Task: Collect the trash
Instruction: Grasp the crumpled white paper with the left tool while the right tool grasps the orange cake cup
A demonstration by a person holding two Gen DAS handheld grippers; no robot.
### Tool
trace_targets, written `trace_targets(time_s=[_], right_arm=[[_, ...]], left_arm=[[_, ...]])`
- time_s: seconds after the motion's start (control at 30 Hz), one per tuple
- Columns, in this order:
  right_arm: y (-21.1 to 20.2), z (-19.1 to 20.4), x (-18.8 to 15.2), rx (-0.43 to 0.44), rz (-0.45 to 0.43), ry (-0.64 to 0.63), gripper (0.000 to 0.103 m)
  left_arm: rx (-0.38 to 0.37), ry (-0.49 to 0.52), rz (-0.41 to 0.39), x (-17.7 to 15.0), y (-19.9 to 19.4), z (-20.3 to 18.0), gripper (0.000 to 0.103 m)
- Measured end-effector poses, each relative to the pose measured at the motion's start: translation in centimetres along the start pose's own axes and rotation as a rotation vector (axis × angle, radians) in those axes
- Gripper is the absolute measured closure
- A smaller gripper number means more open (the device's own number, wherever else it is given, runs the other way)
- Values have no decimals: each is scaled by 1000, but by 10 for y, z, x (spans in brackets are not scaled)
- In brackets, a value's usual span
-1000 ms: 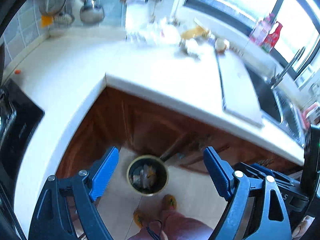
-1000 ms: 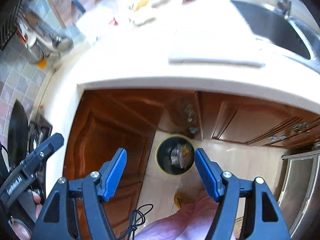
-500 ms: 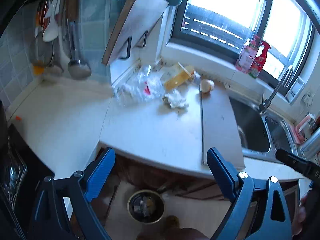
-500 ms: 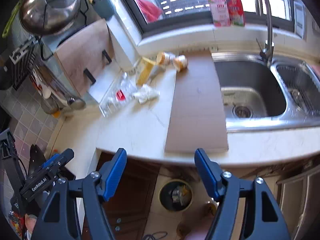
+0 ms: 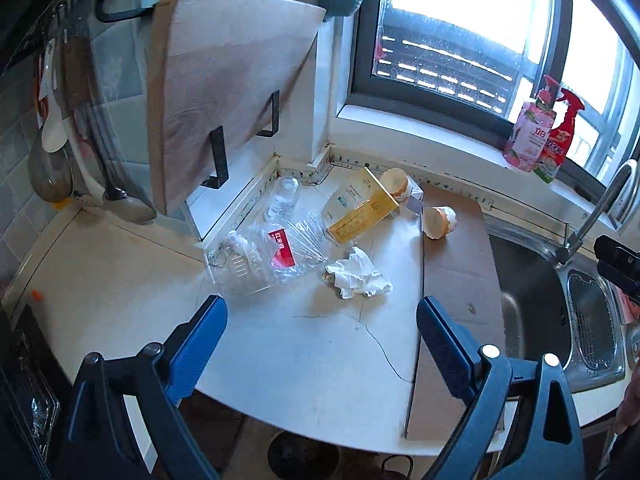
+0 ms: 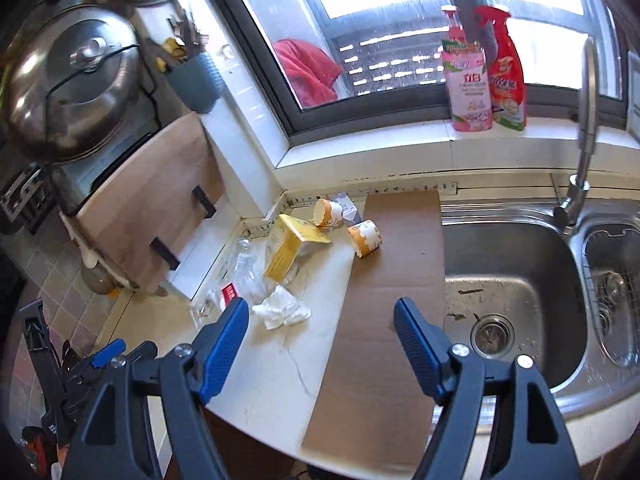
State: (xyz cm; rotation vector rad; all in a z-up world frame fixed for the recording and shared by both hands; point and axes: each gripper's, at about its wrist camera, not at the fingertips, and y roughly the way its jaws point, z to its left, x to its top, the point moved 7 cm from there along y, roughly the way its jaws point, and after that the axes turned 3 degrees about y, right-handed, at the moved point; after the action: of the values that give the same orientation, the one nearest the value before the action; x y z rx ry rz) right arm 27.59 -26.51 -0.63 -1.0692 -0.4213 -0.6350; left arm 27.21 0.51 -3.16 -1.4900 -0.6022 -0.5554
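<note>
Trash lies at the back of the white counter (image 5: 304, 344): a crumpled white tissue (image 5: 357, 276) (image 6: 281, 307), clear plastic packaging with a red label (image 5: 260, 258) (image 6: 230, 294), a yellow carton (image 5: 360, 212) (image 6: 290, 246) and two tipped paper cups (image 5: 439, 221) (image 6: 365, 237), one on the cardboard sheet (image 5: 460, 276) (image 6: 384, 320). My left gripper (image 5: 322, 332) hangs open above the counter, nearer than the tissue, nothing between its blue fingers. My right gripper (image 6: 322, 334) hovers over the counter and cardboard, its jaws opening and empty. A bin (image 5: 302, 456) shows below the counter edge.
A steel sink (image 6: 516, 300) with a tall faucet (image 6: 584, 128) lies to the right. Two spray bottles (image 6: 484, 76) stand on the window sill. A wooden board (image 5: 224, 92) leans on a rack at left, ladles (image 5: 60, 168) hang beside it, and a steel pot (image 6: 72, 80) sits above.
Both grippers rose from floor level, where they looked into the bin, to above the counter and closer to the trash pile. Both stayed open and empty.
</note>
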Motion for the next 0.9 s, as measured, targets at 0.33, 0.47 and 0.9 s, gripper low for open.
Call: trace_targets(time_s=[0.33, 0.47, 0.9], right_arm=[[138, -55, 52, -27, 113, -22, 27], [204, -60, 56, -3, 185, -42, 27], [306, -60, 35, 3, 310, -133, 28]], left_arm=[[31, -55, 228, 24, 144, -43, 8], [57, -63, 329, 17, 196, -50, 8], [67, -153, 481, -8, 268, -43, 8]])
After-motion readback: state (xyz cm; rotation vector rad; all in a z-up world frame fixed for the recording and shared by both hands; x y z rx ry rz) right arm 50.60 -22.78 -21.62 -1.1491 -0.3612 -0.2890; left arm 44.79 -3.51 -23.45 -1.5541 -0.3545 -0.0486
